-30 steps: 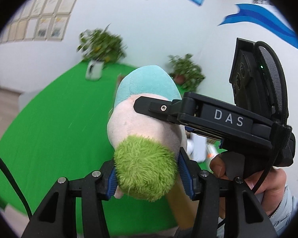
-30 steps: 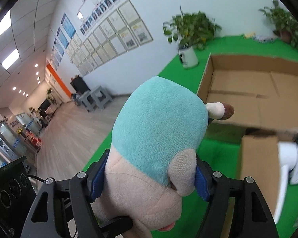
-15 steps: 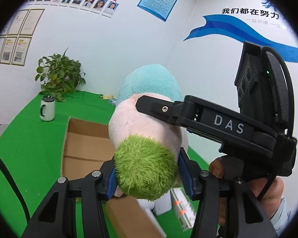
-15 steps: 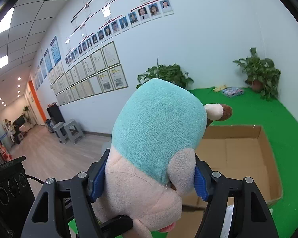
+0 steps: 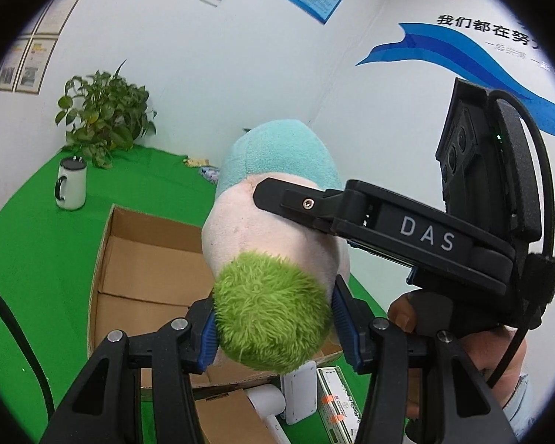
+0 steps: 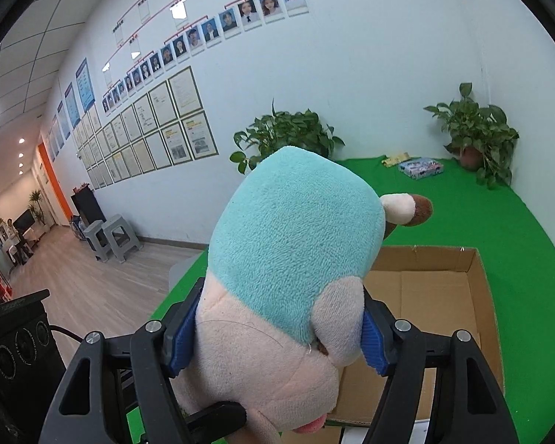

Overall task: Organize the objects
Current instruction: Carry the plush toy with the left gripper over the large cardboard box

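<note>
Right wrist: claw (image 6: 277, 336) around plush toy (image 6: 292, 259)

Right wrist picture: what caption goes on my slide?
Right gripper clamps a plush toy above an open cardboard box.

The left gripper (image 5: 272, 327) clamps its blue pads on the plush toy's (image 5: 277, 244) green end. The right gripper (image 6: 277, 333) squeezes the toy's body, reaching in from the right; its holder's hand (image 5: 462, 344) shows below.

cardboard box (image 6: 444, 296) floor partly hidden behind plush toy (image 6: 296, 244), white boxes (image 5: 299, 388) cut off
</note>
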The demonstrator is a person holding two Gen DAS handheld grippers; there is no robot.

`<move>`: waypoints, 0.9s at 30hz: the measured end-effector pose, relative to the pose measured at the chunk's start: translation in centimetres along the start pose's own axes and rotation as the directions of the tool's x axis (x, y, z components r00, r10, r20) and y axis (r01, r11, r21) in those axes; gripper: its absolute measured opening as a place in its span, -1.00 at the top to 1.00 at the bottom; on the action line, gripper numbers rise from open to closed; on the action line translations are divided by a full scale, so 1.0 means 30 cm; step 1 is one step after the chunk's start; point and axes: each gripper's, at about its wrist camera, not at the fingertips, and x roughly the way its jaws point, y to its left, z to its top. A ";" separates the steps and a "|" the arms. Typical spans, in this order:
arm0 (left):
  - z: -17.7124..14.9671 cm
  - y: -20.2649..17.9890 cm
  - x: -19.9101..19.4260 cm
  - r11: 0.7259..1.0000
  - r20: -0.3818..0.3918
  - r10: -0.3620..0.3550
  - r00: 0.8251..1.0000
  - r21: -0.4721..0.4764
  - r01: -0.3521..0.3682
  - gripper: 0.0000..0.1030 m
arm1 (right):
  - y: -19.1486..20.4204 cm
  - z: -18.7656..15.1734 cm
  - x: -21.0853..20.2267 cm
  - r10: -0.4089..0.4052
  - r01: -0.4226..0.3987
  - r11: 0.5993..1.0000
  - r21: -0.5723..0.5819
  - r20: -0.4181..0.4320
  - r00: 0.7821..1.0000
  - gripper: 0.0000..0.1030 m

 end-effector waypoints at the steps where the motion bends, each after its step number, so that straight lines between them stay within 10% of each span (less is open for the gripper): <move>1: -0.006 0.017 0.015 1.000 -0.010 0.001 1.000 -0.016 -0.002 -0.01 | -0.013 -0.005 0.040 0.000 0.000 1.000 0.004 -0.015 1.000 -0.34; 14: -0.097 0.322 0.196 0.970 -0.149 0.107 0.983 -0.202 -0.136 -0.01 | -0.091 -0.110 0.592 0.051 -0.045 0.998 0.033 -0.247 0.968 -0.34; 27: -0.189 0.498 0.259 0.923 -0.315 0.247 0.917 -0.211 -0.321 -0.07 | -0.081 -0.395 1.142 0.155 -0.133 0.988 0.080 -0.465 0.871 -0.34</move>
